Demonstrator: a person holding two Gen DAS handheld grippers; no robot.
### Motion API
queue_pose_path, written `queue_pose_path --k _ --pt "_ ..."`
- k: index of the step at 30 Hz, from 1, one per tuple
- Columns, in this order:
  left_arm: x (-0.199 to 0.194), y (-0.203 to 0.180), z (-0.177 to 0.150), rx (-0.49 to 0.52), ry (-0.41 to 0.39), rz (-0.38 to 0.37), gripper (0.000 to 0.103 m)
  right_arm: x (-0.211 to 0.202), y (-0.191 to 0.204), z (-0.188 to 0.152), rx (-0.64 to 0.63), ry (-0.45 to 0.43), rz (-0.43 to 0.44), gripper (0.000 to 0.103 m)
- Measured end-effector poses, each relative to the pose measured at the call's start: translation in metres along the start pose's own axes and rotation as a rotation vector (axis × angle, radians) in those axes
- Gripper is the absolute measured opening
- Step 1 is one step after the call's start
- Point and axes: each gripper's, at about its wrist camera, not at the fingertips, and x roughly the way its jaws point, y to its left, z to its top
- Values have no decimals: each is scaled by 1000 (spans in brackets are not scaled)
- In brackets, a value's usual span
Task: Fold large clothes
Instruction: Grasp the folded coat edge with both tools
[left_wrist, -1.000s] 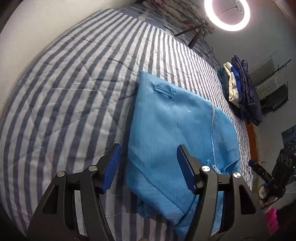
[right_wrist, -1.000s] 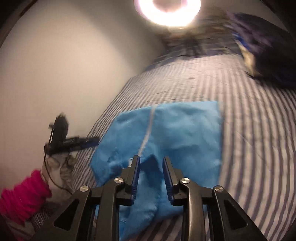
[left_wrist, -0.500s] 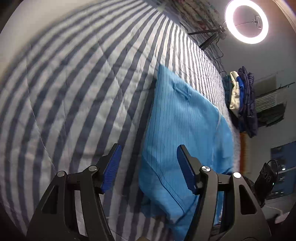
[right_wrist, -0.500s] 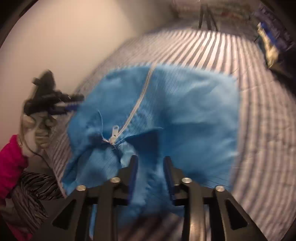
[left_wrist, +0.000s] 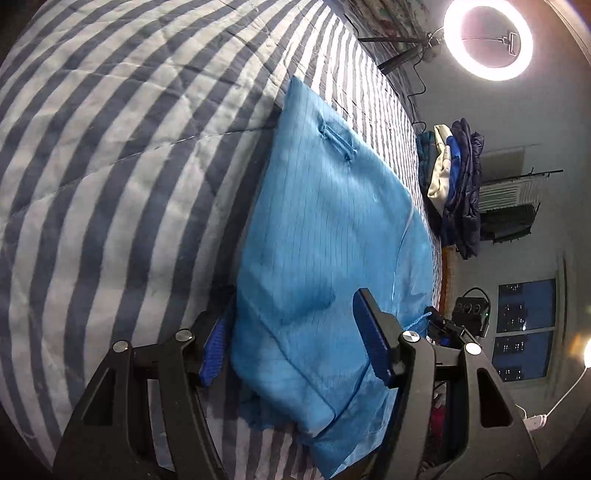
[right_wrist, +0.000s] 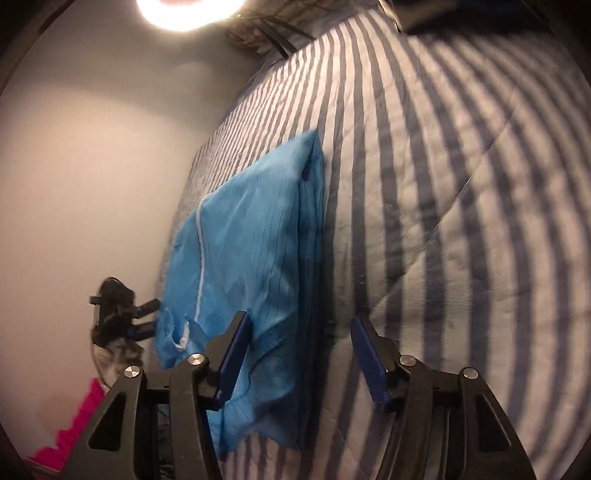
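A bright blue garment (left_wrist: 332, 229), folded into a long panel with a pale zip line, lies on the striped quilt (left_wrist: 110, 147). My left gripper (left_wrist: 291, 339) is open low over the garment's near end. One pad sits beside the cloth's left edge and the other hovers above the fabric. In the right wrist view the garment (right_wrist: 251, 240) lies left of centre. The jaws of my right gripper (right_wrist: 301, 358) are opening astride its folded right edge, and the pads do not press on it. Each view shows the other gripper: the left gripper (right_wrist: 114, 314) and the right gripper (left_wrist: 443, 328).
A lit ring light (left_wrist: 487, 38) on a tripod stands past the bed's far end. Piled dark and pale clothes (left_wrist: 454, 184) hang at the far right edge. A plain wall (right_wrist: 92, 147) borders the bed on one side, and a pink sleeve (right_wrist: 74, 424) shows low there.
My right gripper's jaws have widened; it dropped toward the bed, rolled, and shifted to the garment's right edge. My left gripper sank a little and rolled, still open.
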Motion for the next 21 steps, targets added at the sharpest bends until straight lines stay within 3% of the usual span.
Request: queue_pose_path --k 1,3,4,6,7,8,12,16,21 --pt "2 -1 1 -5 -1 4 56 1 0 1 8 -9 19 58" --pt "6 -4 3 -6 -7 44 45 7 0 4 35 -4 65 42" --pt "8 -9 3 7 -9 76 40 13 2 4 41 6 78 41" --pt "11 -22 1 54 -14 140 31 24 9 6 30 27 64 38" --pt "13 -28 -1 84 -21 176 21 30 16 6 12 33 44 36" --pt "14 -34 -2 107 -29 202 15 33 22 6 -5 35 12 28" --pt "9 -59 -15 227 -83 289 7 35 51 8 -93 39 -111 9" --pt "1 -89 -29 343 -138 342 5 36 99 4 -261 30 -280 5" --pt "-6 -123 -49 429 -176 332 4 35 148 -9 -406 21 -446 3"
